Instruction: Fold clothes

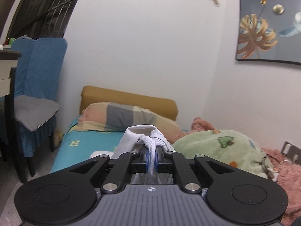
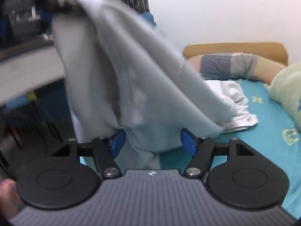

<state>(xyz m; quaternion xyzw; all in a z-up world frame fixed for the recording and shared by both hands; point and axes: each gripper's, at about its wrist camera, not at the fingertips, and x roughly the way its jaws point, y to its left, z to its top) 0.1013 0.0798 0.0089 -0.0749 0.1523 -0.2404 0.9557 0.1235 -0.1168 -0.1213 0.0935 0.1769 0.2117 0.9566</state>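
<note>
Above the bed (image 2: 263,124), left gripper (image 1: 152,158) pinches the grey garment (image 2: 131,79); right gripper (image 2: 152,143) gapes

Pillow (image 1: 120,116) on bed (image 1: 82,145), before headboard (image 1: 131,98)

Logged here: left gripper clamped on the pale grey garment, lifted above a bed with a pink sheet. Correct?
Not quite. The sheet is turquoise, not pink, as the right wrist view shows. The left gripper is indeed clamped on the pale grey garment, lifted above the bed.
</note>
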